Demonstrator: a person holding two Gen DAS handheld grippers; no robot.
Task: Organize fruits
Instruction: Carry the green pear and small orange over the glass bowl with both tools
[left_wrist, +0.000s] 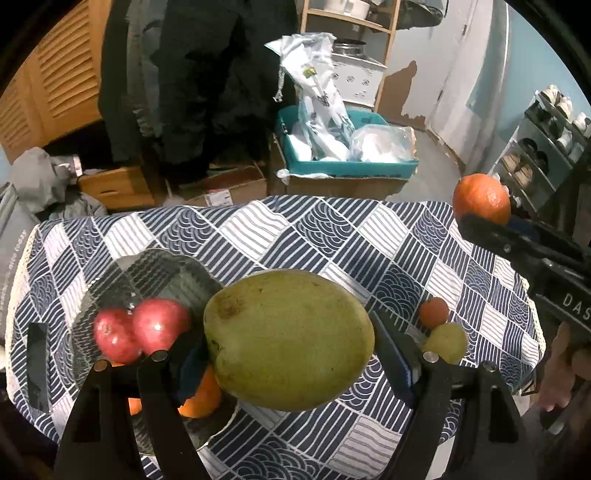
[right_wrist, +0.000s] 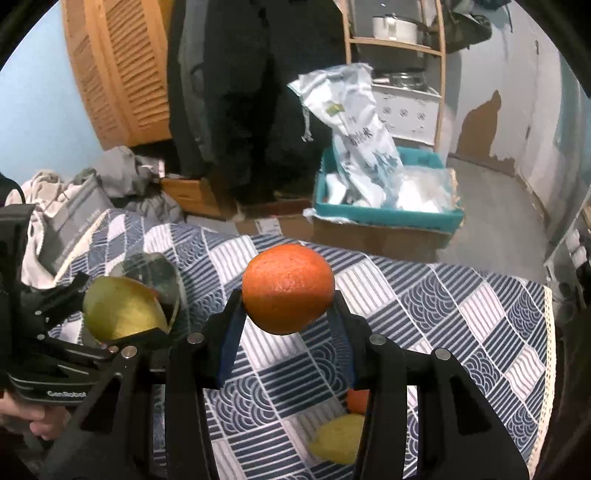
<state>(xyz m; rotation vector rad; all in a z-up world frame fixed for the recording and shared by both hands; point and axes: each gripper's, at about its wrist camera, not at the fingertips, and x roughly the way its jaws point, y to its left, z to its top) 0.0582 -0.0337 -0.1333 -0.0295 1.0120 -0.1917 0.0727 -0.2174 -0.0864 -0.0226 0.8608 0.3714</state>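
Observation:
My left gripper (left_wrist: 288, 354) is shut on a large green mango (left_wrist: 288, 339) and holds it above the table, just right of a clear glass bowl (left_wrist: 162, 269). The bowl holds two red apples (left_wrist: 144, 332) and oranges (left_wrist: 201, 397). My right gripper (right_wrist: 286, 306) is shut on an orange (right_wrist: 288, 288) held above the table; it also shows in the left wrist view (left_wrist: 482, 199) at far right. A small orange (left_wrist: 434, 312) and a small yellow-green fruit (left_wrist: 445, 341) lie on the cloth; they also show in the right wrist view (right_wrist: 356, 400), (right_wrist: 338, 437). The mango shows there too (right_wrist: 123, 314).
The table wears a blue and white patterned cloth (left_wrist: 332, 236). Behind it stand cardboard boxes, a teal crate with plastic bags (left_wrist: 347, 147), hanging dark clothes and a wooden shelf. A shoe rack (left_wrist: 546, 147) stands at right.

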